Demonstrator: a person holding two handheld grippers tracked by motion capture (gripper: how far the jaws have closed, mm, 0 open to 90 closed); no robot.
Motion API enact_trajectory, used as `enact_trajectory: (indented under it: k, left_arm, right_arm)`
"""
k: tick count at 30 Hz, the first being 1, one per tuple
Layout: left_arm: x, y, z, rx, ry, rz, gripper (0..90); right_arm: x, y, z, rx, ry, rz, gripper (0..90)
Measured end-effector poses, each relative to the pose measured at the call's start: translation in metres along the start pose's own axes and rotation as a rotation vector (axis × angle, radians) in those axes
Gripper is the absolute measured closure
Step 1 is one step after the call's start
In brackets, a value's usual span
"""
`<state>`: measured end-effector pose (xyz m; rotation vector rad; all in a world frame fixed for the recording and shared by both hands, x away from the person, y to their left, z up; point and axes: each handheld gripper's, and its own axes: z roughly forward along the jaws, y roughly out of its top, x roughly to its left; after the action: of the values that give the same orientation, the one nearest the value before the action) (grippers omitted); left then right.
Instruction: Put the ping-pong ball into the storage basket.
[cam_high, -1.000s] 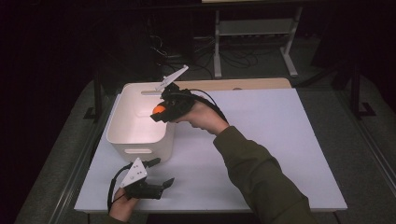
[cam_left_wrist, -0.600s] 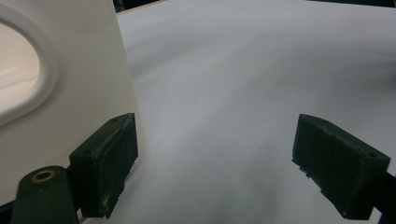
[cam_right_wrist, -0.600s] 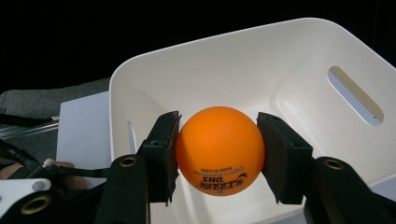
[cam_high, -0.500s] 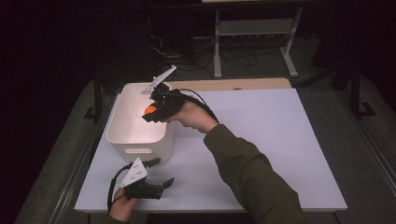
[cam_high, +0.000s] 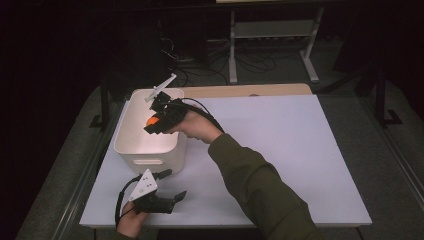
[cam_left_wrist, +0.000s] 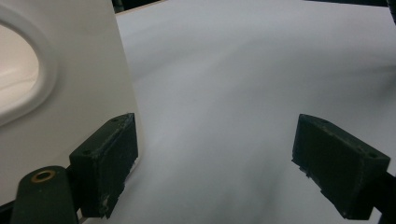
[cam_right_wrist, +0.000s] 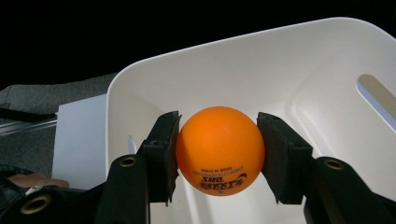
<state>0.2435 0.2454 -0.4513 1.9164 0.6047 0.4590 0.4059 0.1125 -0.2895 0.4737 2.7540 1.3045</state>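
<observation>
Above the white bin (cam_right_wrist: 327, 60), orange ball (cam_right_wrist: 219, 156) clamped in right hand-held gripper (cam_right_wrist: 218, 154); left hand-held gripper (cam_left_wrist: 215, 161) wide, apparently empty.

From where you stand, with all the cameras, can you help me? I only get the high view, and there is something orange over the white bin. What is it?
Observer: An orange ball with dark print on it, pinched between the two black pads of the right hand-held gripper.
Operator: Is anything already in the white bin?
Observer: The part of the white bin behind the ball looks bare, with a slot handle in one wall.
Operator: And the other hand-held gripper near the table's front edge?
Observer: The left hand-held gripper is open with nothing between its pads, one pad close beside the bin's outer wall.
</observation>
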Motion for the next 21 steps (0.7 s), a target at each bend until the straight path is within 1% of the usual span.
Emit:
enact_trajectory:
  k: [5, 8, 11, 21]
  left_arm:
    - [0.0, 0.0, 0.0, -0.003, -0.001, -0.006, 14.1]
    - [0.0, 0.0, 0.0, -0.005, -0.001, -0.005, 14.1]
    - [0.0, 0.0, 0.0, -0.005, 0.0, -0.003, 14.1]
    - [0.0, 0.0, 0.0, -0.004, 0.0, -0.002, 14.1]
  right_arm:
    - [-0.001, -0.001, 0.011, 0.021, -0.005, 0.009, 49.5]
    - [-0.002, -0.002, 0.016, 0.036, -0.01, 0.006, 49.5]
    - [-0.002, -0.003, 0.022, 0.053, -0.019, -0.008, 49.4]
    - [0.001, -0.006, 0.032, 0.106, -0.036, -0.025, 48.9]
